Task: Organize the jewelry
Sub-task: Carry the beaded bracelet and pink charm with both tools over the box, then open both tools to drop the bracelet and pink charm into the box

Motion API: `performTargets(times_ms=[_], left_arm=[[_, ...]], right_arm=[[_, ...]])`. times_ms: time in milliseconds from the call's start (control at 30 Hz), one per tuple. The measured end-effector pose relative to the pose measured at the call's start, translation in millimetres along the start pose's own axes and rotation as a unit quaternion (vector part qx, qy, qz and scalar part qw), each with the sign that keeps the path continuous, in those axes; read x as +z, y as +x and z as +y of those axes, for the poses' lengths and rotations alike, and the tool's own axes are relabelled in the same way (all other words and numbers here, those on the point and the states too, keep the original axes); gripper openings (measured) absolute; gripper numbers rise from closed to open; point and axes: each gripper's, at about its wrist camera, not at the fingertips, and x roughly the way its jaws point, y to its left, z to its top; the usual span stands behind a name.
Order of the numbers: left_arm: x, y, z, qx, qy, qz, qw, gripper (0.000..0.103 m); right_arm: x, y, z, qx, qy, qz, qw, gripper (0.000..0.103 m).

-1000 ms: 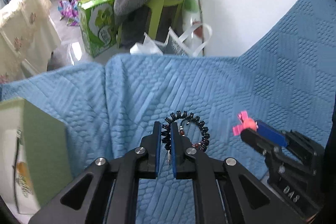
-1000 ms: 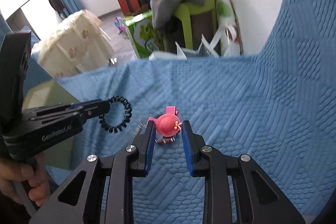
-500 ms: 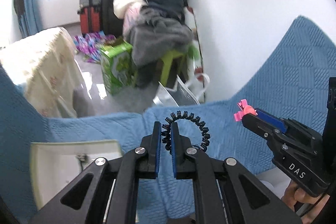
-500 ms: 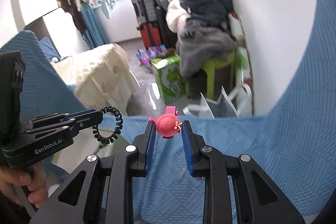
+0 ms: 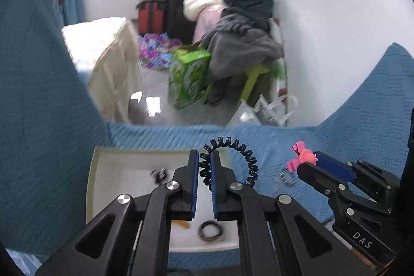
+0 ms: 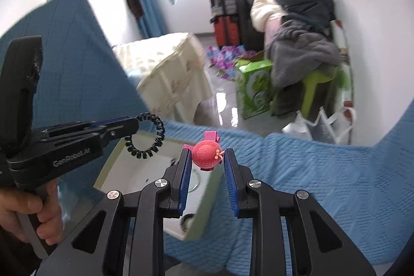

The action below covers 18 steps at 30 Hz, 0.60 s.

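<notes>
Left gripper [image 5: 204, 173] pinched nearly shut on a black spiral hair tie [image 5: 233, 162], most of the loop dangling free over the white tray [image 5: 103, 172]; right gripper [image 6: 207, 167] with fingers a little apart, clamped on a pink hat-shaped hair clip [image 6: 207, 155] above the tray's near edge. Likely trouble: springy coil snagging on a finger at release, or rounded clip rolling out early and landing on the blue quilted bedspread [image 6: 323, 172] beside the tray. A small metal piece [image 5: 286, 176] lying loose on the spread. Beyond, cluttered bedroom: red suitcase [image 5: 151, 17], green box [image 5: 187, 76], heaped clothes [image 5: 240, 43].
</notes>
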Motion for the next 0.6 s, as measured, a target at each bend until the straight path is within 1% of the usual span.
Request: performTargets(times_ms=[100,233,333,500,600], left_arm=[[-20,17,23,0.008,-0.015,0.020,0.9996,0.007],[-42,36,39,0.019,-0.018,0.040,0.9988,0.007],[-59,49,51,0.019,-0.032,0.055,0.9978,0.007],[-86,67,64,0.019,-0.042,0.081,0.9956,0.007],[-93,72,66,0.014,-0.049,0.087,0.9949,0.007]], right_arm=[[-14,23,15,0.010,-0.007,0.022,1.000,0.023],[-34,55,28,0.022,-0.015,0.060,0.998,0.023],[-49,71,37,0.027,-0.025,0.078,0.996,0.023],[-63,86,41,0.029,-0.028,0.097,0.995,0.023],[-66,90,38,0.024,-0.026,0.104,0.994,0.023]])
